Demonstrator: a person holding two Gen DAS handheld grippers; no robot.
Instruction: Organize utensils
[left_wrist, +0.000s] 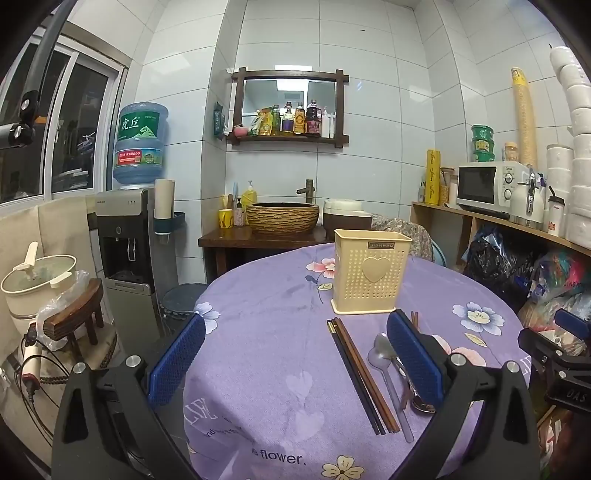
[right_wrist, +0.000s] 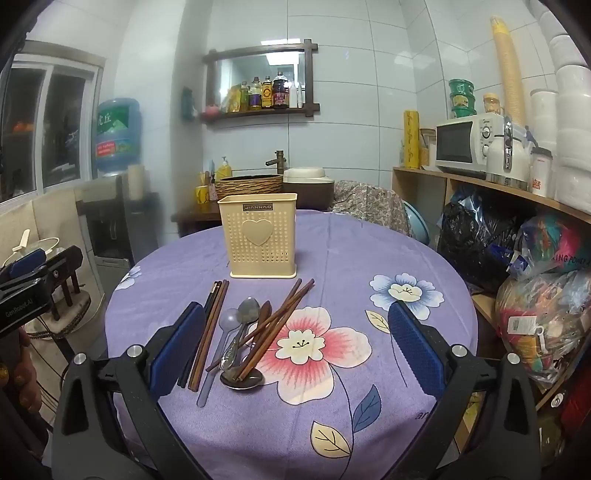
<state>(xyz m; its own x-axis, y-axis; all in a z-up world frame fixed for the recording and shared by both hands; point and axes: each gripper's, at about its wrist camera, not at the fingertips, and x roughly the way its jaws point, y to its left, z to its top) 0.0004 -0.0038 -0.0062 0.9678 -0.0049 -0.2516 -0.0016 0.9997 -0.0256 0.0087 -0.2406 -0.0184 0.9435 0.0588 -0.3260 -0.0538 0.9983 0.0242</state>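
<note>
Utensils lie loose on the purple flowered counter, just in front of the cream holder; in the left wrist view, a pair of chopsticks lies straight beside a clear plastic spoon; the left gripper hovers above them with its blue pads wide apart, holding nothing.

In the right wrist view, more chopsticks cross over a metal spoon and a wooden spoon; the holder stands upright behind the pile; the right gripper is spread open and empty, above the counter.
</note>
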